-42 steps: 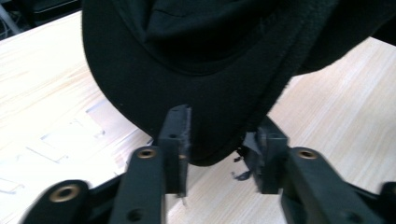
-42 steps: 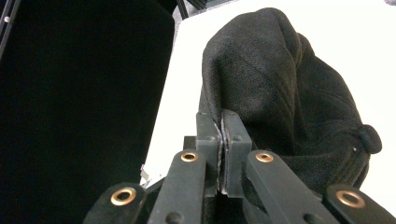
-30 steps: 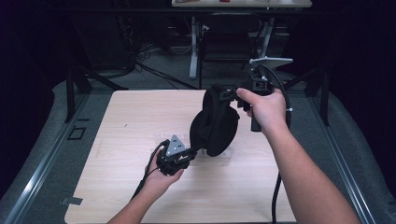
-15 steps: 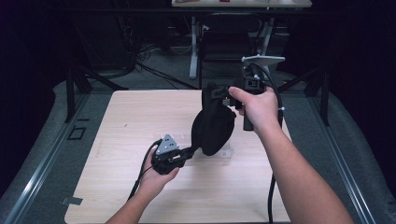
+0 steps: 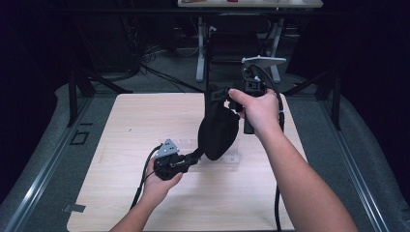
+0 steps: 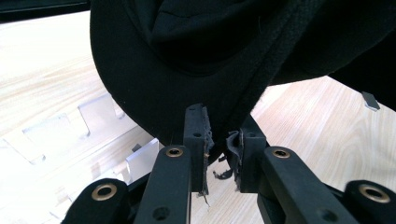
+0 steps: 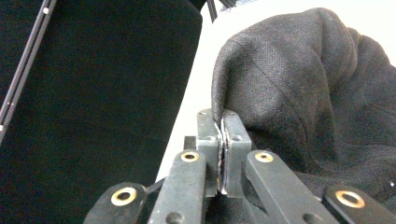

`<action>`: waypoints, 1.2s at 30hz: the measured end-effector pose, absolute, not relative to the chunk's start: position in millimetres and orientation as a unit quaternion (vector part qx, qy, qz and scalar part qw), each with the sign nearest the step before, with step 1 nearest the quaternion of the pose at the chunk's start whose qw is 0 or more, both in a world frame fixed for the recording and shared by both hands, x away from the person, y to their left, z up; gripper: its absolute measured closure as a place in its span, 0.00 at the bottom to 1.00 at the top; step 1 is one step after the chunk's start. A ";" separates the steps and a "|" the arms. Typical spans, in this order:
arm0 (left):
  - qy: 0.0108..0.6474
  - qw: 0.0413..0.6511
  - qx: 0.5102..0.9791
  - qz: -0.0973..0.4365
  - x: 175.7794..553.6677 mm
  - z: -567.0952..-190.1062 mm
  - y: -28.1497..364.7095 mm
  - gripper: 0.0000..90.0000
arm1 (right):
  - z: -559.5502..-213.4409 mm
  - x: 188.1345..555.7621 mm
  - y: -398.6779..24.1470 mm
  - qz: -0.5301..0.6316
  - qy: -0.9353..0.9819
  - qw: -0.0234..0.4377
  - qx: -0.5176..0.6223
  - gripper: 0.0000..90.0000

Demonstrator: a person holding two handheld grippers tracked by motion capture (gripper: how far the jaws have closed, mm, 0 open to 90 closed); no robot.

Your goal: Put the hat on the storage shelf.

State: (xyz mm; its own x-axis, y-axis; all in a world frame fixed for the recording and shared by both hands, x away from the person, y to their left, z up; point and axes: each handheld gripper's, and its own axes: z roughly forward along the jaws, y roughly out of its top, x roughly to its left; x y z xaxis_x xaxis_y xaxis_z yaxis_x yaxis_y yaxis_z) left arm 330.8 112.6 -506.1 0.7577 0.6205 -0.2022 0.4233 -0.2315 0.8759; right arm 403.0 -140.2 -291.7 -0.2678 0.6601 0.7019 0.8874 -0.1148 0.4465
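Note:
A black fabric cap (image 5: 218,129) hangs above the middle of the wooden table (image 5: 145,121). My right gripper (image 5: 225,94) holds it up by its top edge, and in the right gripper view (image 7: 221,122) the jaws are pressed together on a fold of the cloth (image 7: 299,93). My left gripper (image 5: 194,156) sits low on the table, its tips at the cap's bottom edge. In the left gripper view (image 6: 220,140) the jaws stand a little apart. The cap's lower rim (image 6: 187,60) comes down to the gap between them.
A clear plastic rack (image 5: 234,157) lies on the table under the cap, and its slotted plates (image 6: 95,114) appear beside the left jaws. Dark chair and stand legs (image 5: 200,53) stand beyond the table's far edge. Cables trail from both grippers.
The right gripper has lifted the cap higher and carried it right and away. The cap now hangs longer and narrower. The left gripper has barely moved.

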 end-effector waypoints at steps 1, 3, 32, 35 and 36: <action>0.337 0.522 0.778 0.093 331.5 -506.8 113.7 0.87 | -292.1 403.5 -139.5 -0.456 -0.653 0.125 -0.592 0.98; 0.337 0.522 0.778 0.096 330.9 -507.6 113.8 0.87 | -292.8 405.1 -137.6 -0.453 -0.654 0.123 -0.593 0.98; 0.351 0.516 0.771 0.131 321.2 -515.8 115.7 0.90 | -289.4 401.4 -131.0 -0.487 -0.653 0.143 -0.561 0.87; 0.355 0.513 0.770 0.135 321.0 -517.4 116.8 0.92 | -288.4 400.9 -134.9 -0.484 -0.654 0.140 -0.564 0.87; 0.356 0.510 0.771 0.136 320.9 -517.4 117.8 0.92 | -288.8 400.7 -136.0 -0.483 -0.654 0.137 -0.566 0.88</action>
